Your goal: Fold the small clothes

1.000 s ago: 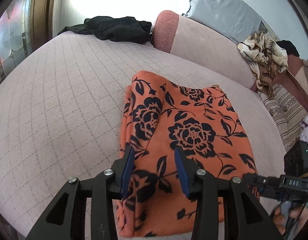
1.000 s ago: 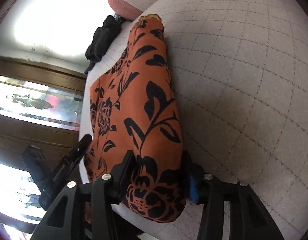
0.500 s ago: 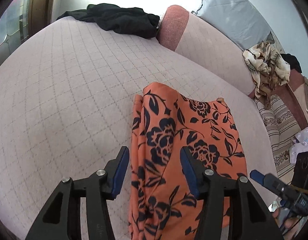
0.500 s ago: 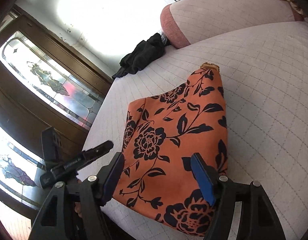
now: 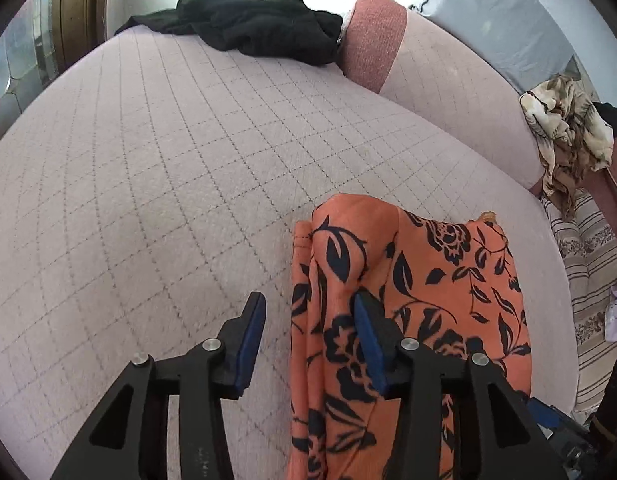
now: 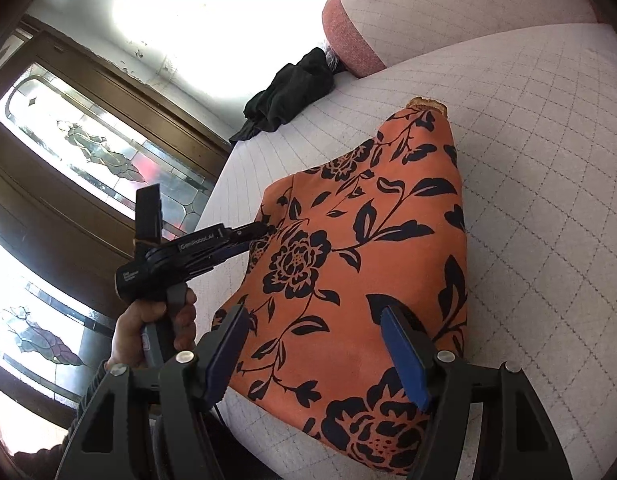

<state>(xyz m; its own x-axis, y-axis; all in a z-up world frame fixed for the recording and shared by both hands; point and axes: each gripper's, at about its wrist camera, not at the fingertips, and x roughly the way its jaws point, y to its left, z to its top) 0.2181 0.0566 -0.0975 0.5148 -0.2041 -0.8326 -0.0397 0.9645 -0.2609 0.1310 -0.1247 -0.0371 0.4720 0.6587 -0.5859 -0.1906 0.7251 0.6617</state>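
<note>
Orange floral garment (image 6: 364,256) lying folded on quilted sofa seat (image 5: 148,168), looking nearly done. Left gripper (image 5: 308,340) hovering parted over its edge, gripping nothing. Right gripper (image 6: 320,348) gaping wide above cloth, empty. Remaining, likely: final fold or setting aside.

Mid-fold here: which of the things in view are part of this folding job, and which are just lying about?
In the job:
- orange floral garment, lying folded on the quilted cushion
- left gripper, open at its left edge
- right gripper, open above it

Lying about:
- black clothing at the far end
- beige patterned cloth on the backrest
</note>
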